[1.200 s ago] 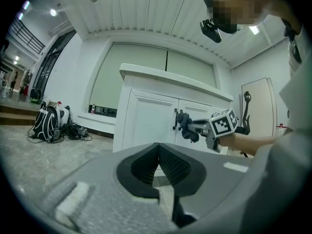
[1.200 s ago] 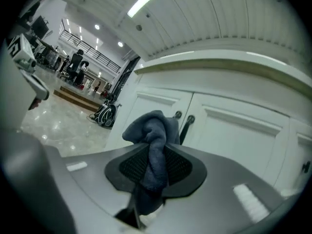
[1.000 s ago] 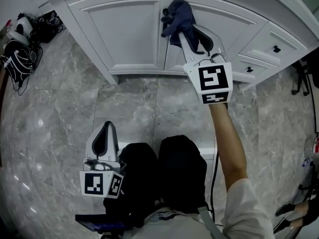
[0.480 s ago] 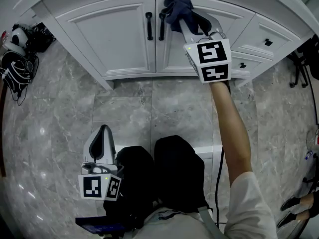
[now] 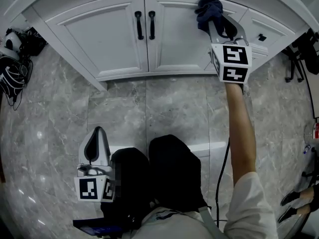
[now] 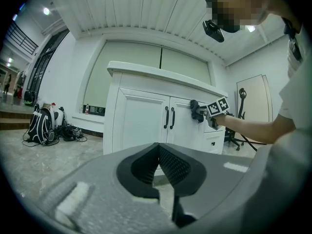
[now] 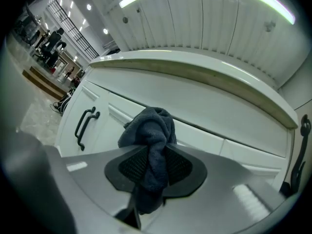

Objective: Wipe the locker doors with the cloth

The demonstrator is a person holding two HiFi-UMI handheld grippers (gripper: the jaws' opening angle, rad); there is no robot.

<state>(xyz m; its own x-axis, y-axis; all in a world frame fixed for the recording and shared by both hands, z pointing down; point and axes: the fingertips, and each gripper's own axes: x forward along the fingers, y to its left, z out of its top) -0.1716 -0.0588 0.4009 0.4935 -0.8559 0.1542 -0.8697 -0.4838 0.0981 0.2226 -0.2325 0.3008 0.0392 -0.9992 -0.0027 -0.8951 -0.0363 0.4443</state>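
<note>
grips a dark blue cloth (image 5: 207, 9) between the jaws of the right hand-held gripper (image 5: 215, 22), pressing it against the top right of the right locker door (image 5: 174, 39), right of the black handles (image 5: 145, 25). holds the left hand-held gripper (image 5: 97, 132) low over the floor (image 5: 55, 108), jaws together, empty.

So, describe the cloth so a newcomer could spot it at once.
Find the white cabinet with two doors and paired black handles. At the upper right corner of the right door, a bunched dark blue cloth sits clamped in the right gripper. It is the only soft, dark lump against the white doors.
</note>
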